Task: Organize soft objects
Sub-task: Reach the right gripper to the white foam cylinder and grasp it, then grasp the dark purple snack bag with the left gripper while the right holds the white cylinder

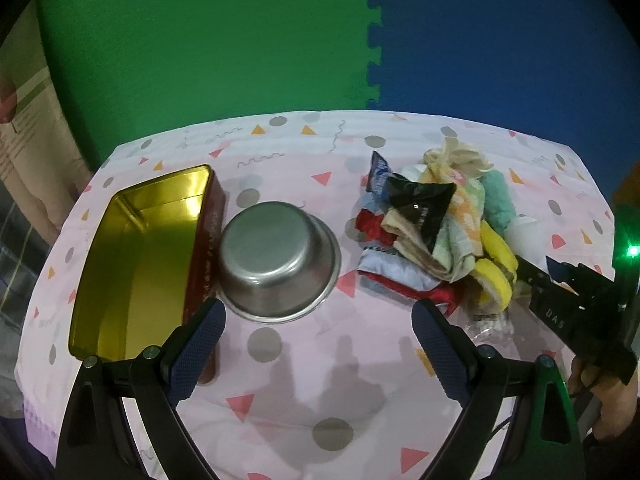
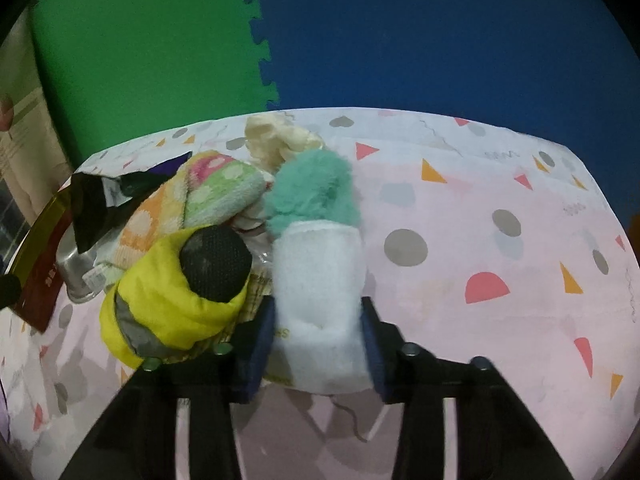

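Note:
A pile of soft things point(image 1: 436, 232) lies on the right of the table: towels, cloths, a yellow pouch point(image 1: 494, 264) and black wrappers. My left gripper point(image 1: 318, 340) is open and empty above the table's front. An open gold tin point(image 1: 136, 252) lies at the left. In the right wrist view my right gripper point(image 2: 318, 344) is shut on a white fluffy sock with a teal end point(image 2: 320, 264) at the pile's right side. The yellow pouch point(image 2: 168, 304) lies just to its left.
An upturned steel bowl point(image 1: 276, 260) stands between the tin and the pile. The table wears a pink patterned cloth point(image 1: 320, 392). Green and blue foam mats point(image 1: 360, 40) form the wall behind. A crinkled clear wrapper point(image 1: 488, 324) lies at the pile's front.

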Demonstrator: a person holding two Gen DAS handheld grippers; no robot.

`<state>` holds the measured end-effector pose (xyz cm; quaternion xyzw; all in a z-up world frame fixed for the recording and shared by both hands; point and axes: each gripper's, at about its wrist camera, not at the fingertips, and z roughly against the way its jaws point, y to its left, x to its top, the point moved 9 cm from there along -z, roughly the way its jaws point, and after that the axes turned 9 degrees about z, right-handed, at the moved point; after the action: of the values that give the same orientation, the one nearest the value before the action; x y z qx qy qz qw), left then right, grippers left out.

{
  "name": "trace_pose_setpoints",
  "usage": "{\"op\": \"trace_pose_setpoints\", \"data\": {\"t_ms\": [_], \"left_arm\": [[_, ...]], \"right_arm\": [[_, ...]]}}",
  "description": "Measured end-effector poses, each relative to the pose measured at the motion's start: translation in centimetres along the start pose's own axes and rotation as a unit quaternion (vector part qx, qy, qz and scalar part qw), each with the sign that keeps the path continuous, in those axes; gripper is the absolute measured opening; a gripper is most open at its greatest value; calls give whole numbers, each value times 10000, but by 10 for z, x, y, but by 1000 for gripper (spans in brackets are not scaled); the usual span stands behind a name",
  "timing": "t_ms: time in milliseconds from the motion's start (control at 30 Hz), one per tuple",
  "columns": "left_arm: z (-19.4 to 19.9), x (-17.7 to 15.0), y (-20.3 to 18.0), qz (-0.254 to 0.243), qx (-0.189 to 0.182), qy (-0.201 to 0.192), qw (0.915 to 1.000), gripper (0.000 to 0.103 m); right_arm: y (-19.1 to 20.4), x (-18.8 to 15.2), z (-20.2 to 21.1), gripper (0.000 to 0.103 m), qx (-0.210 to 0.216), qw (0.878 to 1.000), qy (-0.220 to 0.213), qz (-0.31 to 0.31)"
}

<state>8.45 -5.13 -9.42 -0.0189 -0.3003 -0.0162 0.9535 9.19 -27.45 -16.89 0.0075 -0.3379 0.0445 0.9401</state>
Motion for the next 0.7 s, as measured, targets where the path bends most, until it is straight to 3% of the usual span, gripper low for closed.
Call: {"op": "trace_pose_setpoints", "data": {"t_ms": [467, 600, 700], "left_arm": [[6, 19, -39, -116, -442, 5, 9990, 93], [3, 35, -50, -199, -517, 54, 9985, 93], [-5, 46, -51, -10, -639, 354, 9973, 90]], "right_arm": [[-36, -37, 28, 29, -680, 9976, -80, -46], [-44, -42, 26, 29, -556, 9981, -121, -250], [-45, -43, 24, 29, -510, 9983, -100, -270]]}}
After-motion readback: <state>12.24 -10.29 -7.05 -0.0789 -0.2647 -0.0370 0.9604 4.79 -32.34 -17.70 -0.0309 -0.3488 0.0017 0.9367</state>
